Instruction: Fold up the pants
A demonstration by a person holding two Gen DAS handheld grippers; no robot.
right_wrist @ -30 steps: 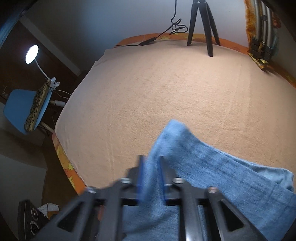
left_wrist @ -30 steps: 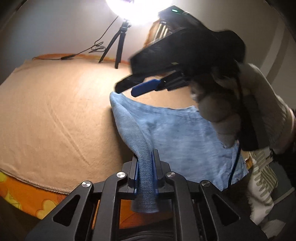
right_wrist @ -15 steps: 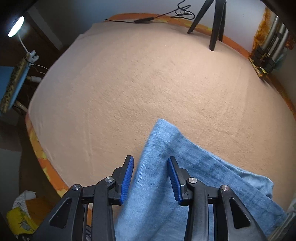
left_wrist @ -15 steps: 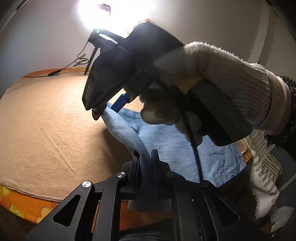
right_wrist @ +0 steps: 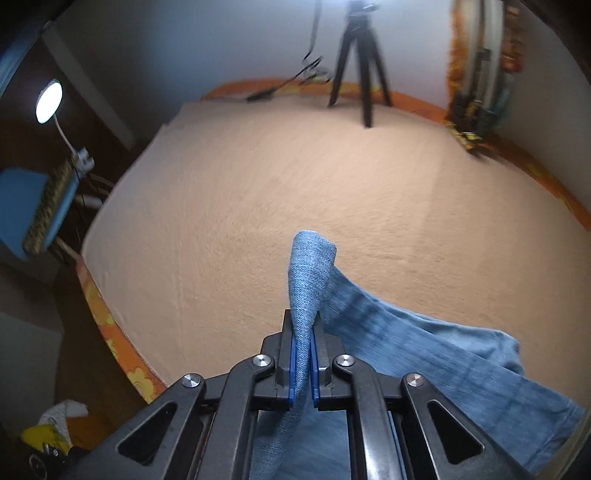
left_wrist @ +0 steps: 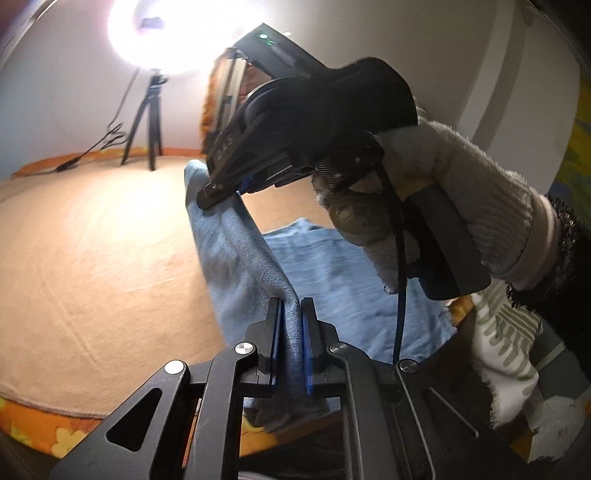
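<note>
The left gripper (left_wrist: 290,334) is clamped on a raised fold of the blue denim pants (left_wrist: 332,280), the cloth pinched flat between its two blue-padded fingers (left_wrist: 276,332) with only the thickness of the fabric keeping them apart. From those fingers the fold runs forward and upward as a taut ridge to the right gripper (left_wrist: 221,190), which shows in the left wrist view just ahead and above, held by a gloved hand (left_wrist: 436,195). In its own view the right gripper (right_wrist: 303,363) has just been closing and now stands pressed on the same edge of the pants (right_wrist: 424,354); a narrow peak of denim stands up between and beyond its fingers (right_wrist: 291,365). To the right of both pairs of fingers the rest of the garment lies spread on the tan blanket (right_wrist: 295,177), its far part flat, the part nearest the fingers lifted off the surface. Well beyond the fingertips a black tripod (right_wrist: 360,70) stands at the far edge of the blanket, under a bright ring light (left_wrist: 173,33).
</note>
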